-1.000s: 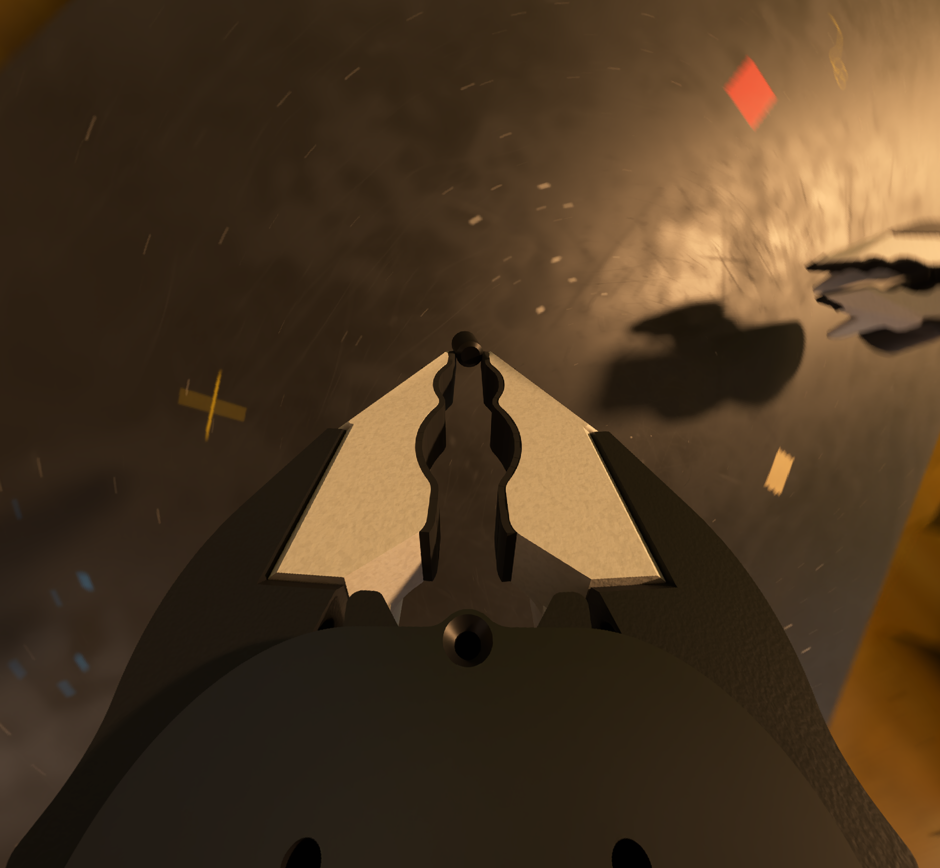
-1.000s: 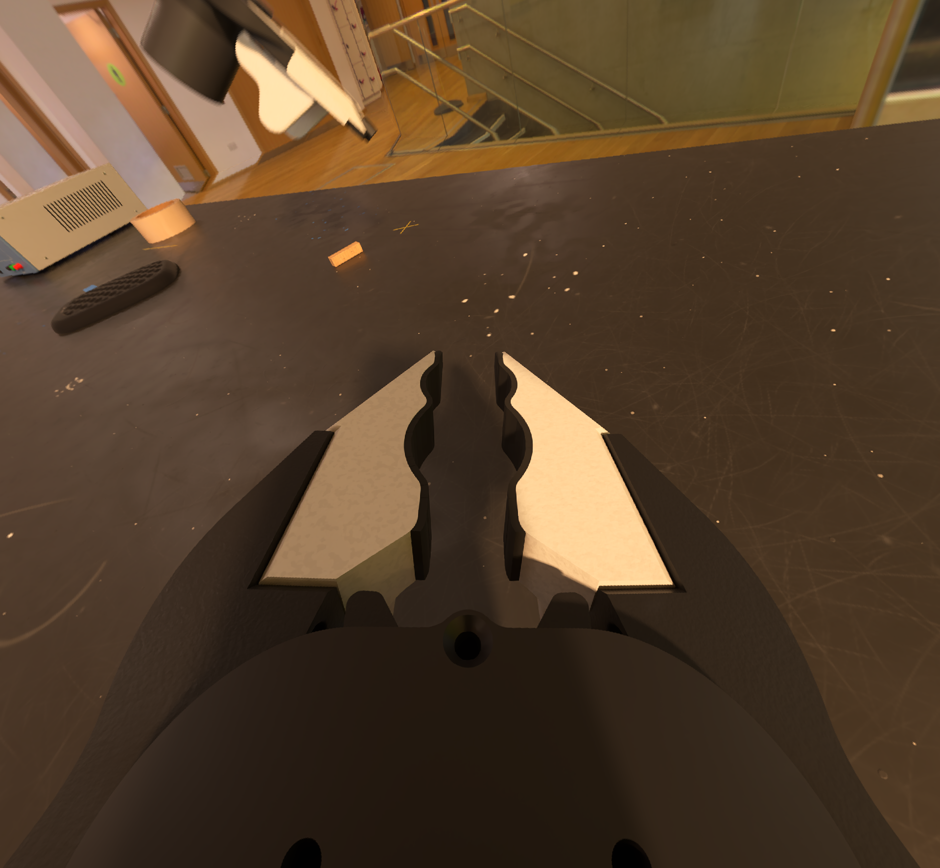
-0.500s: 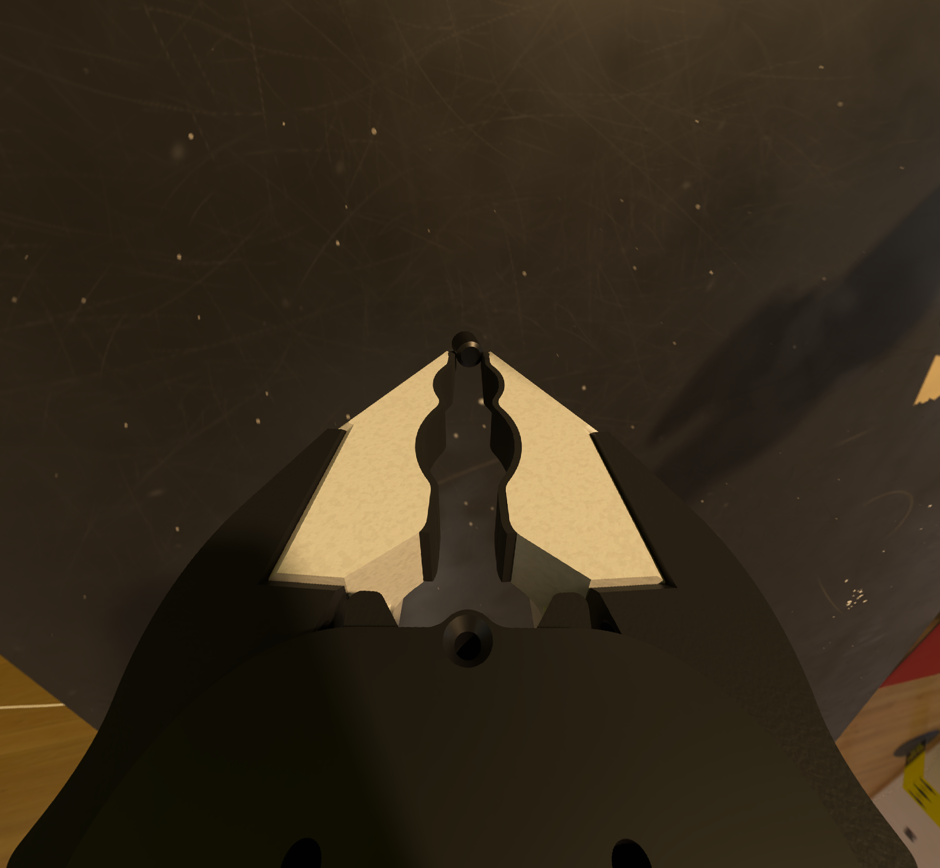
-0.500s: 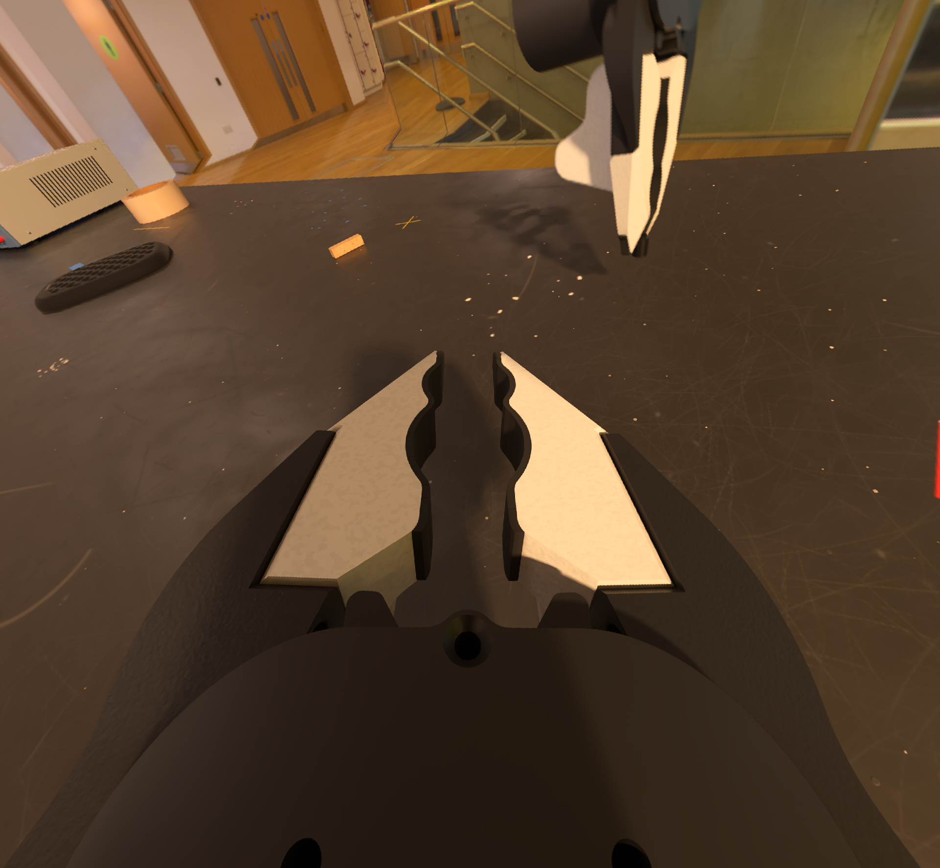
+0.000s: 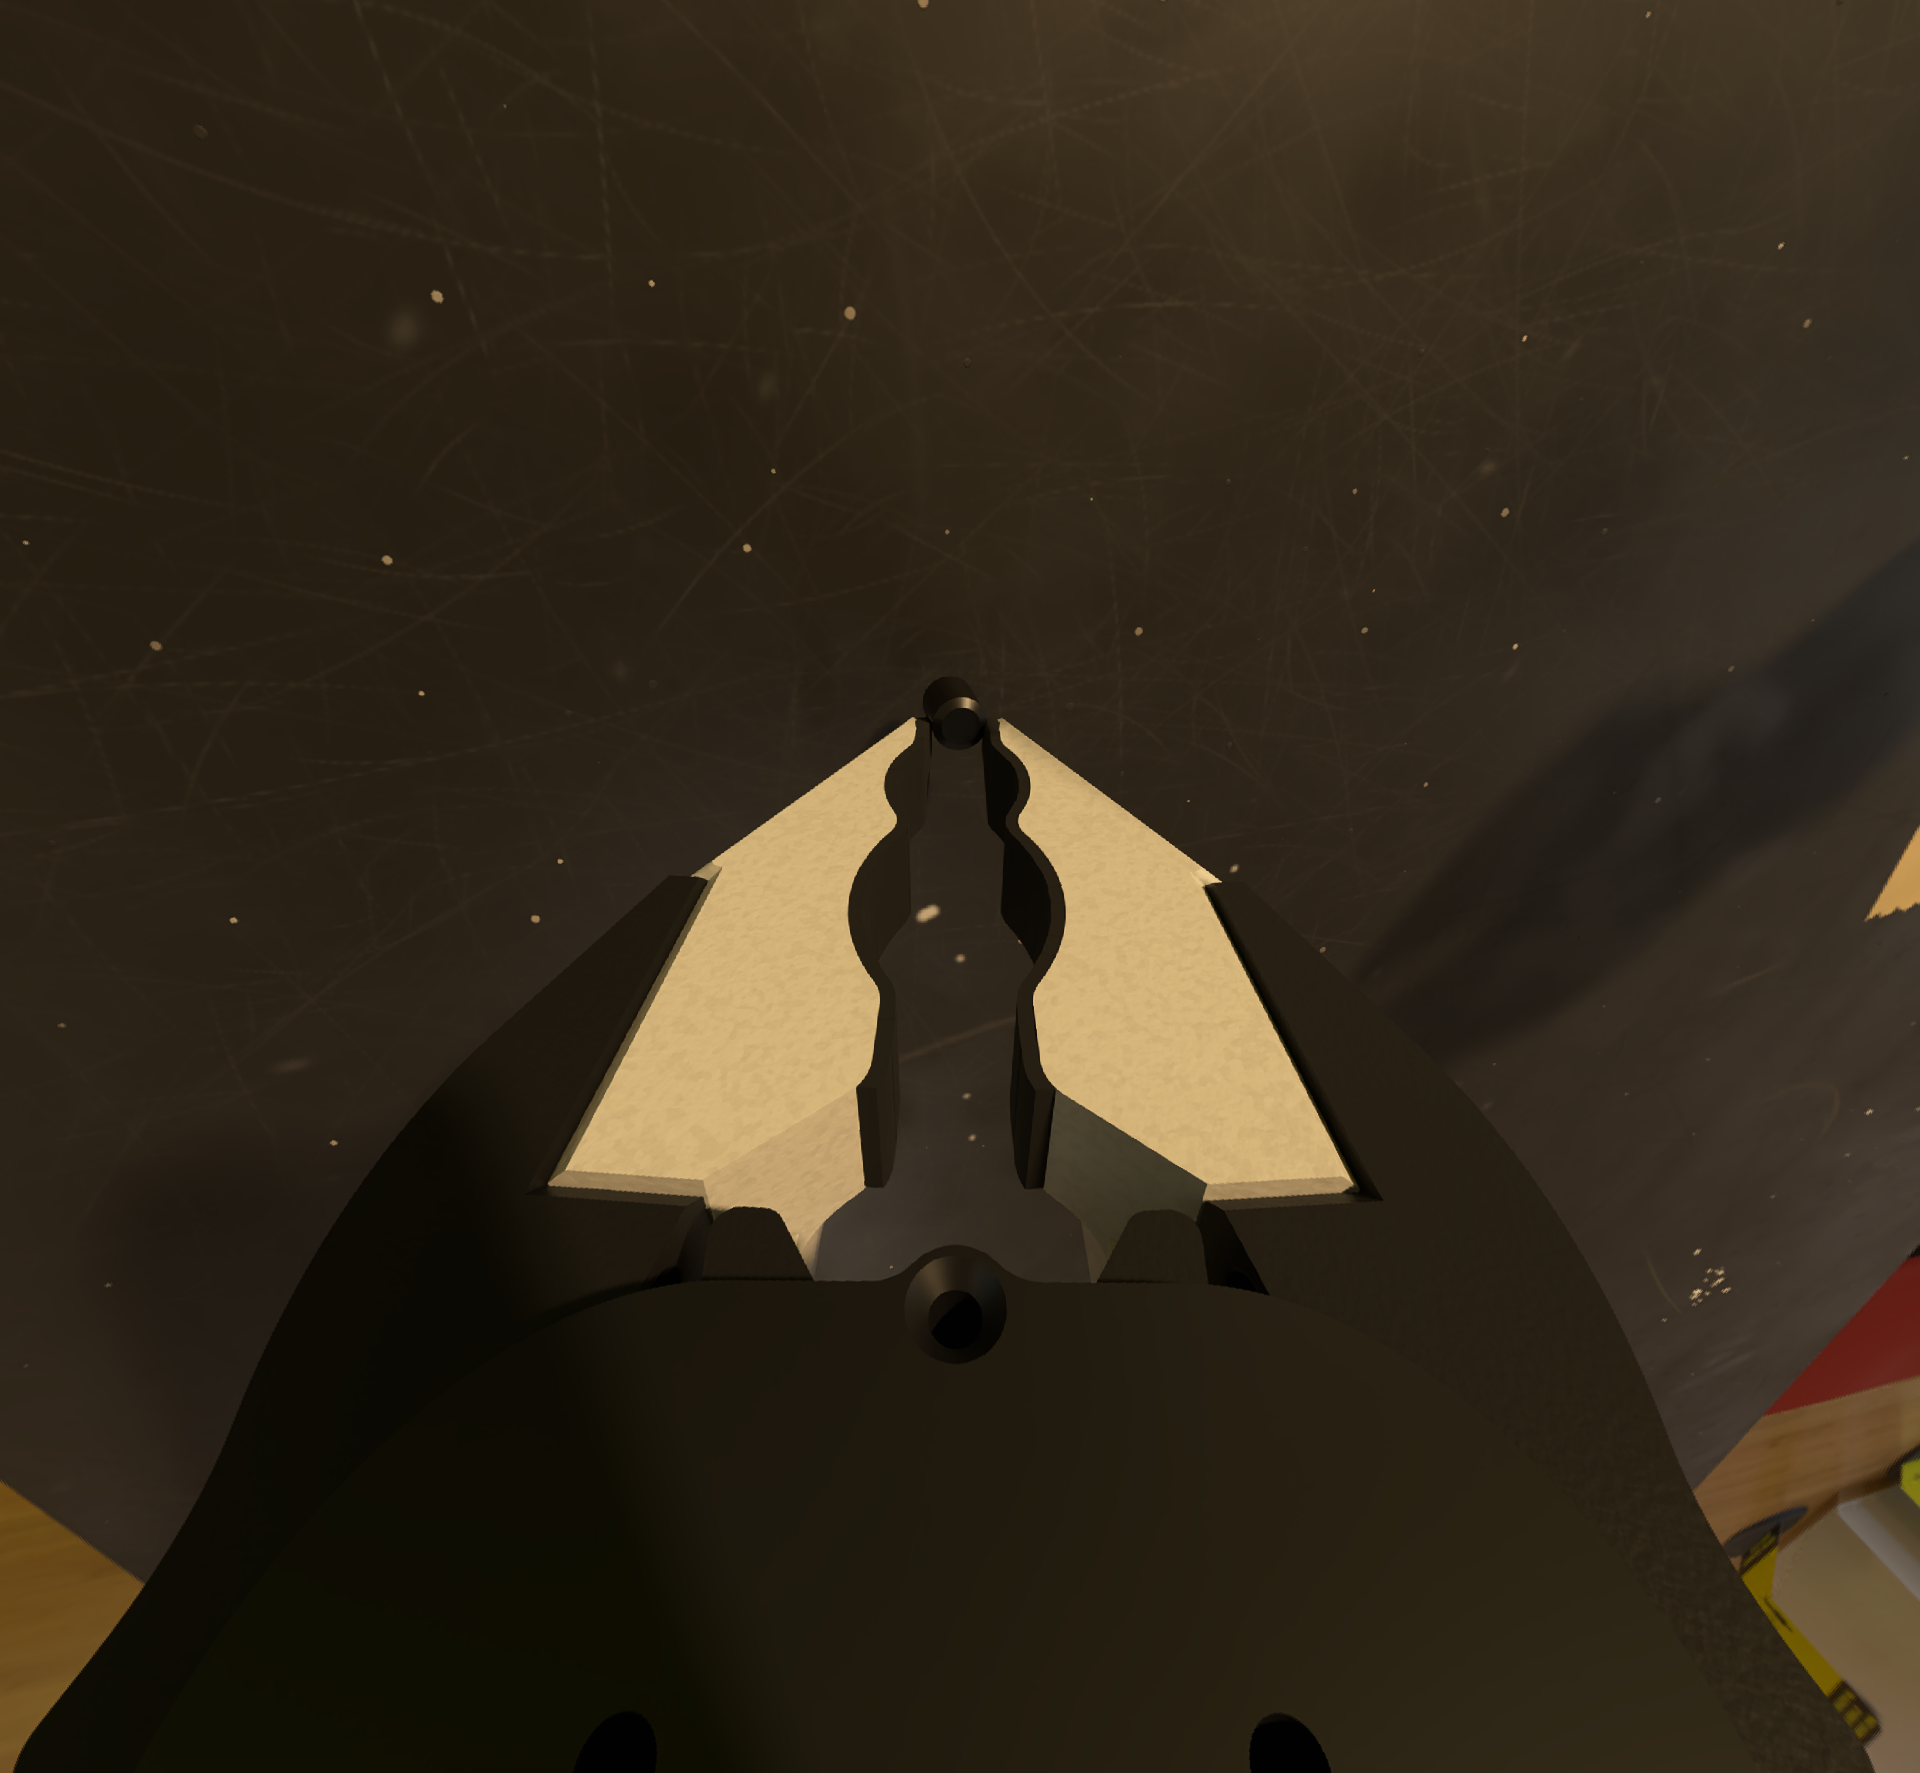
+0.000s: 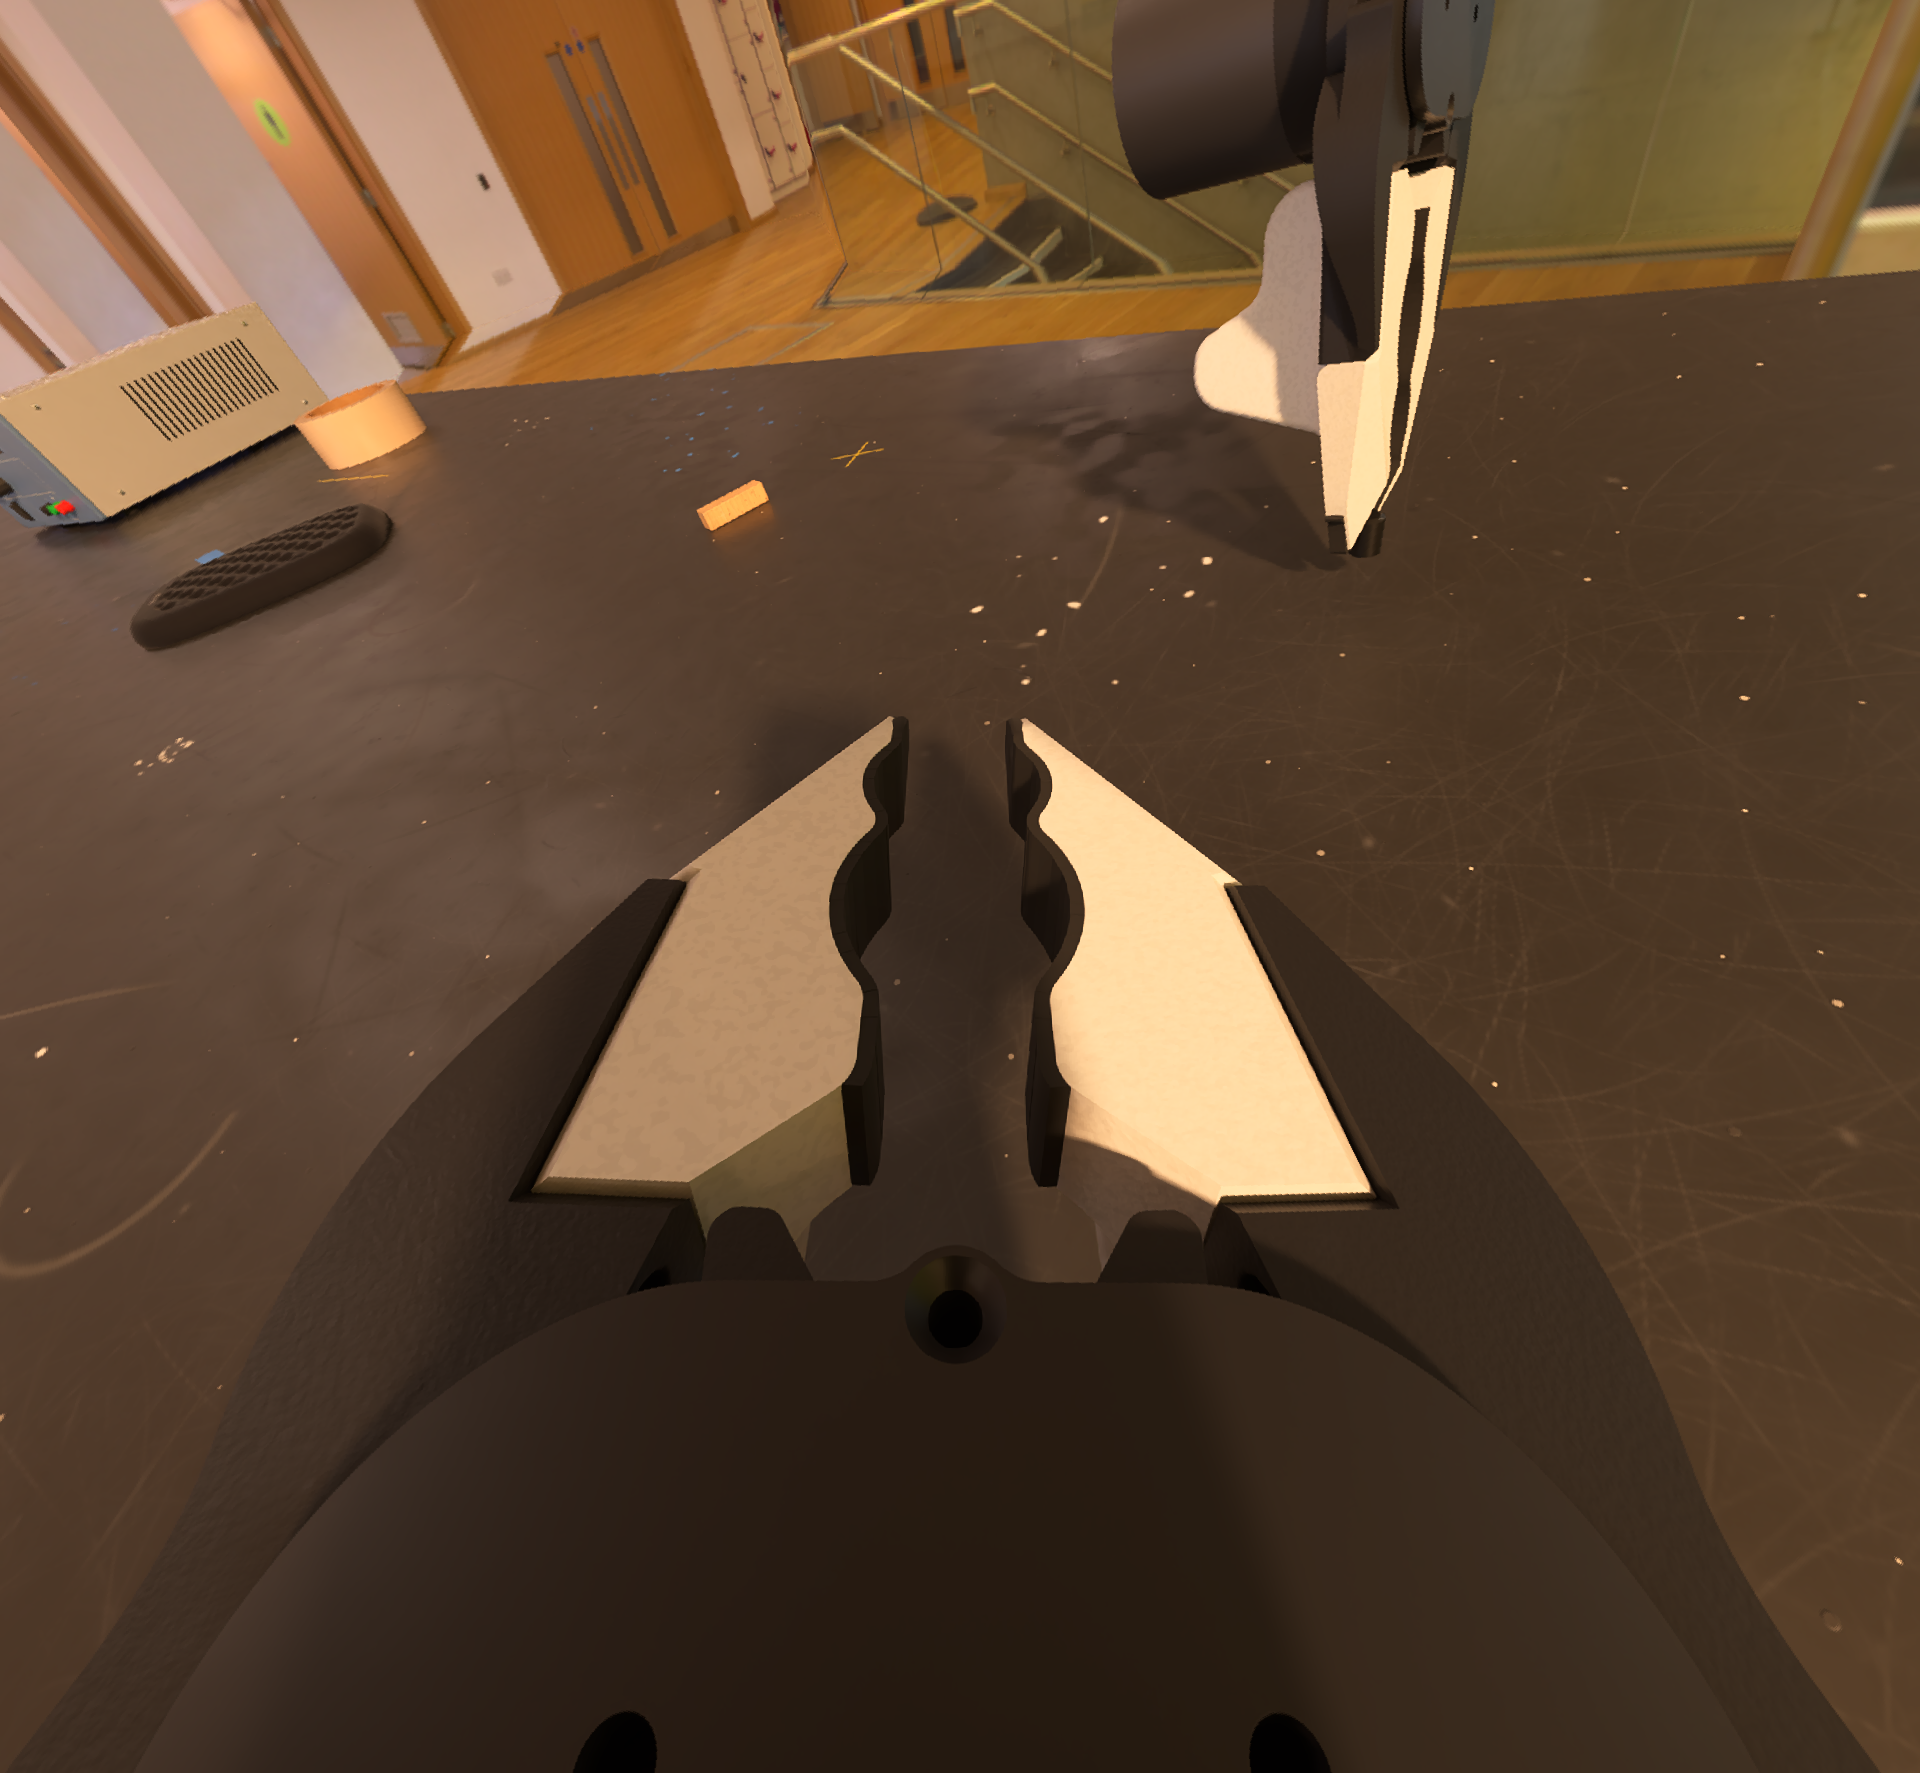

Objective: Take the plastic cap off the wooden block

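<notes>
My left gripper [image 5: 956, 741] is shut on a small dark plastic cap [image 5: 954, 713] pinched at its fingertips, above the dark scratched table [image 5: 935, 269]. In the right wrist view the left gripper [image 6: 1356, 544] hangs at the upper right, pointing straight down, with the cap [image 6: 1374, 534] at its tip just above the table. A small wooden block [image 6: 732, 505] lies on the table at the far centre-left, apart from both grippers. My right gripper [image 6: 956, 736] is open and empty, low over the table.
At the far left stand a beige vented box [image 6: 156, 414], a tan tape roll [image 6: 358, 422] and a black perforated oval pad [image 6: 260, 570]. A yellow cross mark [image 6: 857, 453] lies near the table's far edge. The left wrist view shows the table's edge and a red-topped wooden thing [image 5: 1849, 1360] at the lower right.
The left gripper has swung from the upper left to the upper right in the right wrist view, turned to point down and lowered toward the table, still holding the cap. The right gripper stays put.
</notes>
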`<action>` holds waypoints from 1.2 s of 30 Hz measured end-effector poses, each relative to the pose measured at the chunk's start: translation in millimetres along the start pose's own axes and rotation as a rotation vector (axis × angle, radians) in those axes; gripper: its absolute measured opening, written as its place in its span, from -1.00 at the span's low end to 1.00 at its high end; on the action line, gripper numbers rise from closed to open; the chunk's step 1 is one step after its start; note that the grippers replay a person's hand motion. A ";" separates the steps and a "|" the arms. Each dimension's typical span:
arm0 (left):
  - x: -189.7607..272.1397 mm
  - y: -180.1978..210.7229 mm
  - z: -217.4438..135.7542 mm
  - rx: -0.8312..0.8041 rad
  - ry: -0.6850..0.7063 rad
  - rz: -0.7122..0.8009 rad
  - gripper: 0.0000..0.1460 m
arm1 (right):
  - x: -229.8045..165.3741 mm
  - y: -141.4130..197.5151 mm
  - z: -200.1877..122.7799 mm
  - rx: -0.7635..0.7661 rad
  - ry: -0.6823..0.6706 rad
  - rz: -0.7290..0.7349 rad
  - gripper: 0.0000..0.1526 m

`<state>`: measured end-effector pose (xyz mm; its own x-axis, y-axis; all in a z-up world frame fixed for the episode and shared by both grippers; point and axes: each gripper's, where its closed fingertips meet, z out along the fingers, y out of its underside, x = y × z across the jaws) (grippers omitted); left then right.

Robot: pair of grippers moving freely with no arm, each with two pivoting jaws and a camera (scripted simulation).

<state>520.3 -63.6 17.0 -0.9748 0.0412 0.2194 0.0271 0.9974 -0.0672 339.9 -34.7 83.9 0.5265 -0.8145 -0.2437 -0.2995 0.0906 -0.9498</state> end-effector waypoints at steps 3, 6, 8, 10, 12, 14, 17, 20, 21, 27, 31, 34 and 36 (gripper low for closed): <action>-2.5 0.1 -0.5 0.001 -0.007 0.007 -0.87 | -0.2 0.1 0.1 -0.001 -0.002 0.000 -0.76; -4.6 0.5 -1.3 -0.016 -0.021 0.024 -0.87 | -0.3 0.3 0.2 -0.002 -0.003 0.002 -0.76; -4.1 0.1 -1.1 -0.025 -0.009 0.021 -0.87 | -0.3 0.3 0.3 -0.003 -0.004 0.003 -0.76; -3.8 -0.6 -0.9 -0.031 -0.004 0.021 -0.87 | -0.3 0.5 0.4 -0.004 -0.004 0.003 -0.76; -4.1 -0.2 -1.0 -0.040 -0.005 0.023 -0.87 | -0.5 0.7 0.5 -0.006 -0.005 0.003 -0.76; -4.3 -0.1 -0.9 -0.040 -0.003 0.019 -0.87 | -0.5 0.6 0.5 -0.005 -0.005 0.003 -0.76; -3.5 -1.0 -0.5 -0.025 0.017 -0.011 -0.87 | -0.7 0.6 0.5 -0.005 -0.007 0.004 -0.76; -3.0 -1.3 -0.3 -0.015 0.020 -0.017 -0.87 | -1.0 0.7 0.4 -0.006 -0.007 0.001 -0.76; -2.9 -1.5 -0.3 -0.014 0.018 -0.017 -0.87 | -1.1 0.8 0.5 -0.006 -0.007 0.000 -0.76; -0.5 -3.6 0.5 -0.006 0.023 -0.020 -0.87 | -1.2 0.8 0.3 -0.006 -0.007 0.000 -0.76; -0.4 -3.1 0.6 -0.020 0.013 0.026 -0.87 | -1.4 0.9 0.3 -0.006 -0.007 -0.002 -0.76; -0.7 -2.8 0.5 -0.033 0.012 0.030 -0.87 | -1.3 0.9 0.2 -0.006 -0.007 -0.001 -0.76; -1.0 -1.9 0.4 -0.045 -0.001 0.050 -0.87 | -1.3 1.0 0.2 -0.006 -0.007 -0.002 -0.76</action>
<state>521.2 -65.6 16.5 -0.9723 0.0907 0.2156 0.0852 0.9958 -0.0344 339.1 -33.4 83.3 0.5327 -0.8107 -0.2429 -0.3030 0.0852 -0.9492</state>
